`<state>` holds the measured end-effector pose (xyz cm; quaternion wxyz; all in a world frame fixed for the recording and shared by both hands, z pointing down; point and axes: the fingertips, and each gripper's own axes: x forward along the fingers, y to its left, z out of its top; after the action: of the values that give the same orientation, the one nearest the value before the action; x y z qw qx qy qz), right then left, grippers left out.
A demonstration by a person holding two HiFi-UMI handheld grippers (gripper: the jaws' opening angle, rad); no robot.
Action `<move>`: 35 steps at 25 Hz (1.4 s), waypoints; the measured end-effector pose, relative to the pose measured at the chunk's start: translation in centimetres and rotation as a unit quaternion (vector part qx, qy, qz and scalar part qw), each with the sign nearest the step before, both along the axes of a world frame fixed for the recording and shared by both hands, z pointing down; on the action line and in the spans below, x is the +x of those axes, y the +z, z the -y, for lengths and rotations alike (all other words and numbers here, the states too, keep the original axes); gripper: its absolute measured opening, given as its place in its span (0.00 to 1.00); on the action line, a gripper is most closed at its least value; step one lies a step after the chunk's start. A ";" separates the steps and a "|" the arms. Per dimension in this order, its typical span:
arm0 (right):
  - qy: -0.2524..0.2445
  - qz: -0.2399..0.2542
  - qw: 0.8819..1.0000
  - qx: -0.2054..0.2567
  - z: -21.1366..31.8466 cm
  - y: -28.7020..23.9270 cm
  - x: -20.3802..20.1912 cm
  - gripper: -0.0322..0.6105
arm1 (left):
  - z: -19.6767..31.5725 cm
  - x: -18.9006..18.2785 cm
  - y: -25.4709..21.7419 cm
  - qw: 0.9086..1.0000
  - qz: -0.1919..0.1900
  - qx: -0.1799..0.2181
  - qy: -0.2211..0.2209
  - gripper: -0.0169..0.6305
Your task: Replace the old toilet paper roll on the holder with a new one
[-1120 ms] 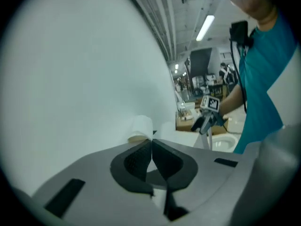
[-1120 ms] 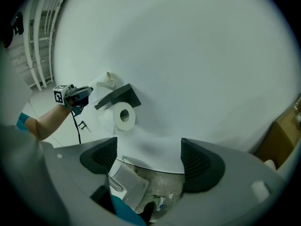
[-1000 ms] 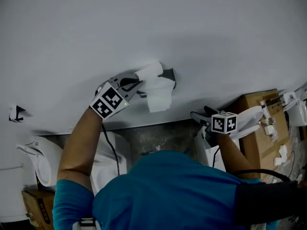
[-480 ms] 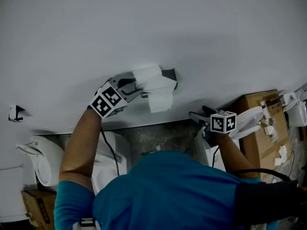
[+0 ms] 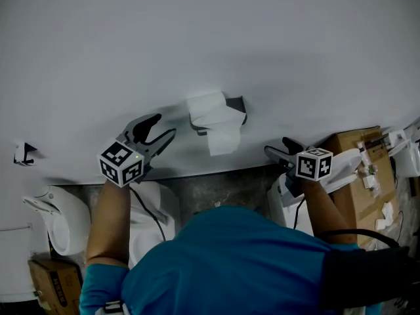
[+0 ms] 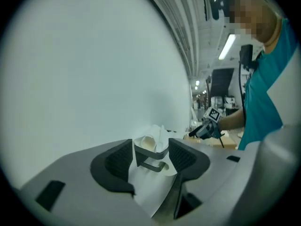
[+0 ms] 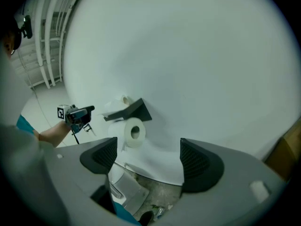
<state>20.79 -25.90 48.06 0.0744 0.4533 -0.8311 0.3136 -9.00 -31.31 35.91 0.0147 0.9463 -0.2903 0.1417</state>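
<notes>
Pulling back toward the lower left of the head view, the left hand-held gripper [image 5: 163,126] is leaving the top roll [image 5: 205,107] it was clamping. Its jaws have just been opening and are standing released, with nothing pressed between them. That roll is sitting on the holder [image 5: 235,103] at frame centre, and a hanging roll [image 5: 223,141] is dangling just beneath. Both rolls are lying along the wall [image 5: 197,31], up and right of the left tool. The right hand-held gripper [image 5: 277,147] is waiting at lower right, also spread and empty, facing the hanging roll's core. It is probably the better placed.
</notes>
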 end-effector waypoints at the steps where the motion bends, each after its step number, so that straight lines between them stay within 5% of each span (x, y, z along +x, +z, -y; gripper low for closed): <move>1: -0.003 0.004 1.000 0.017 0.2 -1.4 -0.1 0.68 | -0.9 -1.1 -0.5 0.999 -0.033 -0.004 -0.013 0.40; 5: -0.034 0.009 0.994 0.103 0.4 -8.0 -1.3 0.68 | -4.8 -4.9 -1.0 0.990 -0.127 -0.031 -0.056 0.37; 8: -0.072 0.016 0.983 0.167 -0.2 -12.5 -3.2 0.65 | -7.3 -6.4 -0.7 0.981 -0.174 -0.035 -0.081 0.10; 15: -0.086 0.001 0.963 0.257 -1.7 -15.4 -5.9 0.06 | -10.1 -6.1 1.3 0.966 -0.211 -0.036 -0.145 0.04; 23: -0.093 -0.005 0.971 0.219 -3.0 -10.6 -7.2 0.05 | -10.1 -4.5 3.0 0.971 -0.185 -0.030 -0.147 0.04; 35: -0.078 -0.028 0.972 0.219 -2.9 -10.5 -6.3 0.05 | -10.2 -3.6 2.8 0.974 -0.176 -0.026 -0.138 0.04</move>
<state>14.51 -22.99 37.55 0.0207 0.4005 -0.9101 0.1040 -12.59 -21.07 38.74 0.1095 0.9066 -0.4069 -0.0228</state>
